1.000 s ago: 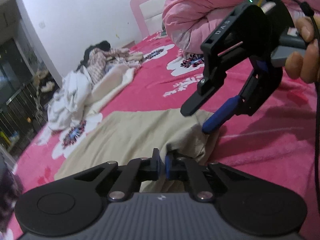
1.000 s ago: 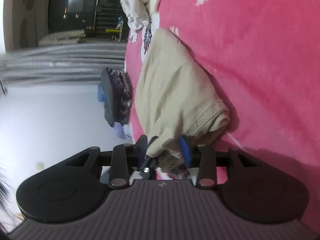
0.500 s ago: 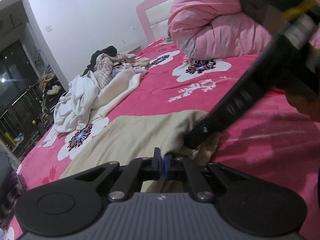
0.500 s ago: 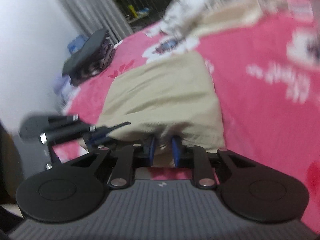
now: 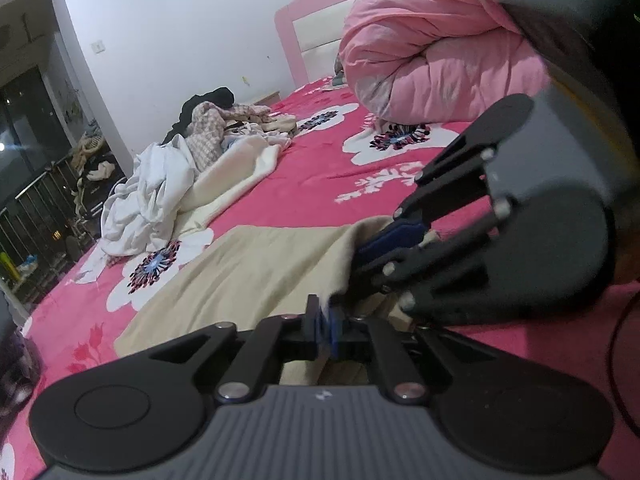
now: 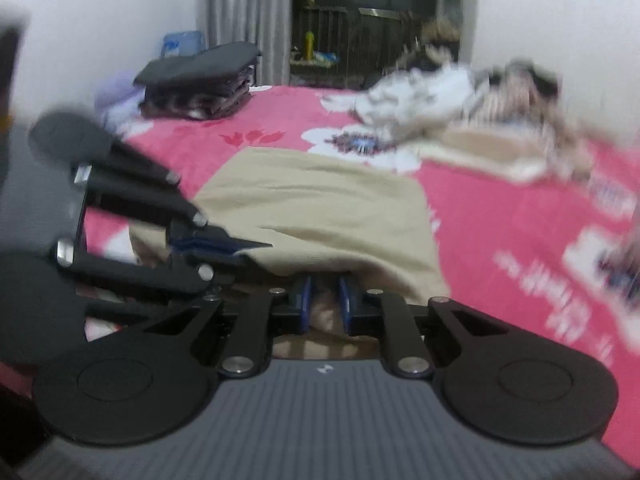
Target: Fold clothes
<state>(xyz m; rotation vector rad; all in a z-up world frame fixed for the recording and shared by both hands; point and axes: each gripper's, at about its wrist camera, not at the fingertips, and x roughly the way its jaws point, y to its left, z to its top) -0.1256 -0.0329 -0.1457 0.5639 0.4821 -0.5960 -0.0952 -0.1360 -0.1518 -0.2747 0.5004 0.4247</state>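
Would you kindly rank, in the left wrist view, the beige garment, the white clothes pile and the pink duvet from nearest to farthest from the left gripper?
1. Beige garment, at the left gripper.
2. White clothes pile, left, mid-bed.
3. Pink duvet, far right by the headboard.

Left gripper [image 5: 327,322] pinched, just eased; right gripper [image 6: 325,307] closing, alongside.

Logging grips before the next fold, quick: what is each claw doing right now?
Left claw: closed, pinching the near edge of the beige garment.
Right claw: just been closing, now clamped on a bunch of the same garment's edge.
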